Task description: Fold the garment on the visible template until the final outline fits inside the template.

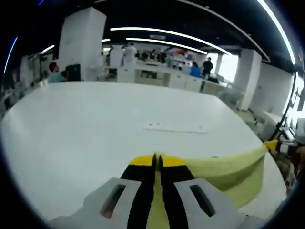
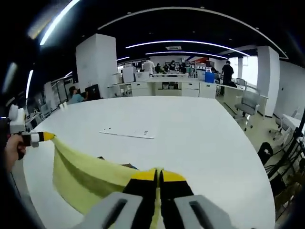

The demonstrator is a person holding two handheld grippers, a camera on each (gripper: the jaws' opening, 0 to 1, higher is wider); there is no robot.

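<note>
Left claw (image 1: pixel 156 160): yellow-tipped black jaws pressed together, pinching the garment (image 1: pixel 228 171) at its edge. The cloth runs from between the jaws toward the right of the left gripper view, where the right claw (image 1: pixel 272 144) grips its far corner.

Right claw (image 2: pixel 157 174): jaws likewise pressed together on the garment (image 2: pixel 86 174), with yellow cloth showing in the narrow gap between them. In the right gripper view the left claw (image 2: pixel 45 136) enters from the left, held in a hand (image 2: pixel 12 150), and pinches the other corner.

The garment is pale yellow, soft, with a matte, faintly fuzzy surface. It is stretched between the two claws in a taut top edge and hangs below it as a sagging sheet, above the near part of the desk (image 1: pixel 95 129). Whether its lower edge touches the desk cannot be told.

The desk is large, white, smooth and faintly glossy, with rounded edges. A thin, flat, pale strip (image 2: pixel 127 133), elongated in shape, lies on it well beyond the garment.

Beyond the desk: white square pillars, counters, curved ceiling light strips and several people.
</note>
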